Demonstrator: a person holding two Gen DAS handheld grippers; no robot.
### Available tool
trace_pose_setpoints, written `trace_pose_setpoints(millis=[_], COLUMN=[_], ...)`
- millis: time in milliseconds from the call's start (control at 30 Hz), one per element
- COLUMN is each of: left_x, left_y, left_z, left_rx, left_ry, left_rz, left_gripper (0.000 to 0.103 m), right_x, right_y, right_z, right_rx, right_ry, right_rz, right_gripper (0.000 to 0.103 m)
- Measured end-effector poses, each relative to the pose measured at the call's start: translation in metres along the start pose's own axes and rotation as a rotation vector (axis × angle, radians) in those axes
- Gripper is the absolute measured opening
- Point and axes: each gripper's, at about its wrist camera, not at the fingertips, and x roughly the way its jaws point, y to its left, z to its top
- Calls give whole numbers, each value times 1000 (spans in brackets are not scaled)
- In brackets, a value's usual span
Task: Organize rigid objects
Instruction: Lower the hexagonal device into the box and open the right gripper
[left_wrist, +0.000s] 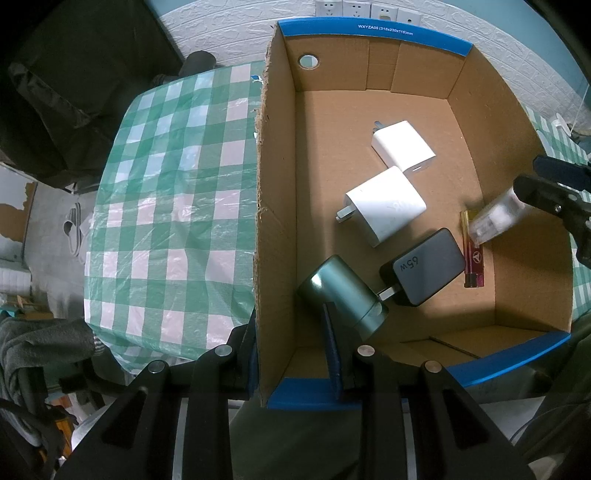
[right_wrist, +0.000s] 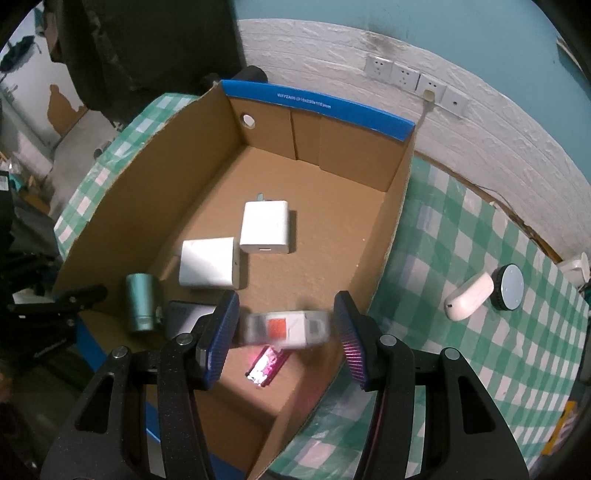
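The small white and clear plastic block (right_wrist: 286, 328) between my right gripper's blue pads (right_wrist: 221, 338) is smeared by blur (its red patch unreadable). It covers one end of the pink metallic lighter (right_wrist: 267, 363). My left gripper's outer finger hides behind the brown cardboard box wall (left_wrist: 273, 221).

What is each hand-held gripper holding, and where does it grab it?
The left hand-held gripper clamps the cardboard box's side wall. The right hand-held gripper holds a blurred clear lighter by its two ends.
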Motion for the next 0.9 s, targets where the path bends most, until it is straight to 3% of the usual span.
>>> trace_pose_setpoints(millis=[433,600,900], left_x=[1,1,1], left_y=[-2,-1,-1], left_z=[-1,-1,-1], left_rx=[3,4,6], left_ry=[-1,-2,-1], left_rz=[1,4,6], left_gripper=[28,29,29], right_x=[-21,-30,-27], right_y=[-22,-44,-85], right_z=[8,10,7], right_rx=[86,166,280], right_ry=[-54,-95,-93], right_rz=[30,31,5], right_gripper=[57,59,59])
